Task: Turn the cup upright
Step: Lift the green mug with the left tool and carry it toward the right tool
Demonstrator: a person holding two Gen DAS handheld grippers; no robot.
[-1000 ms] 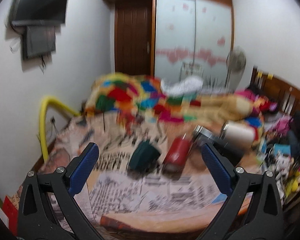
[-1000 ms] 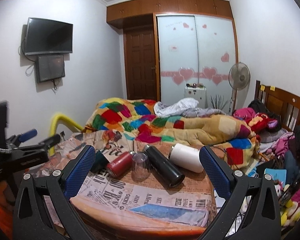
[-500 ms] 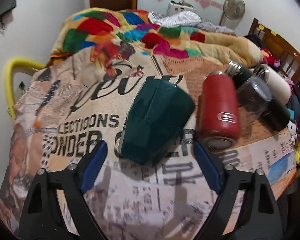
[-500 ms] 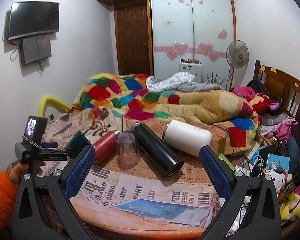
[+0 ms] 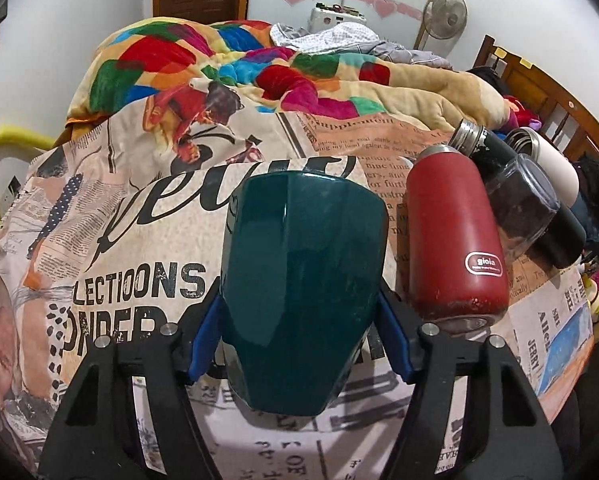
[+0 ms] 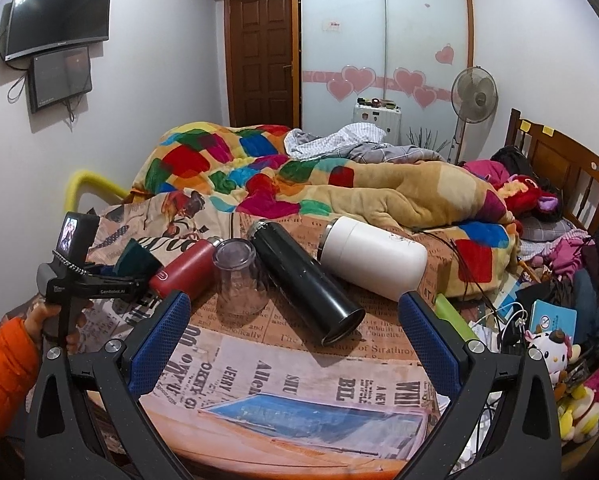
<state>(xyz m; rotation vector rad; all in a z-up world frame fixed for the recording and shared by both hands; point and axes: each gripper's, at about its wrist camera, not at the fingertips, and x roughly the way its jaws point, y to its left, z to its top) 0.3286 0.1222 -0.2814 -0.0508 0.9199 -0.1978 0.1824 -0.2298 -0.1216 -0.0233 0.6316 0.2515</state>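
A dark green cup (image 5: 299,288) lies on its side on the newsprint-patterned table (image 5: 131,248), filling the middle of the left wrist view. My left gripper (image 5: 299,344) has closed on it, with a blue pad against each side near its narrower near end. The cup also shows small at the left of the right wrist view (image 6: 137,258), with the left gripper (image 6: 115,280) on it. My right gripper (image 6: 295,340) is open and empty above the table's front edge.
A red bottle (image 5: 455,240) lies touching the cup's right. Beyond it an upside-down clear glass (image 6: 239,280), a black flask (image 6: 303,280) and a white flask (image 6: 373,258) crowd the table. A colourful quilt (image 6: 259,172) lies behind.
My left gripper has moved in and down over the green cup and its jaws have closed onto the cup's sides. The right gripper has only shifted slightly.
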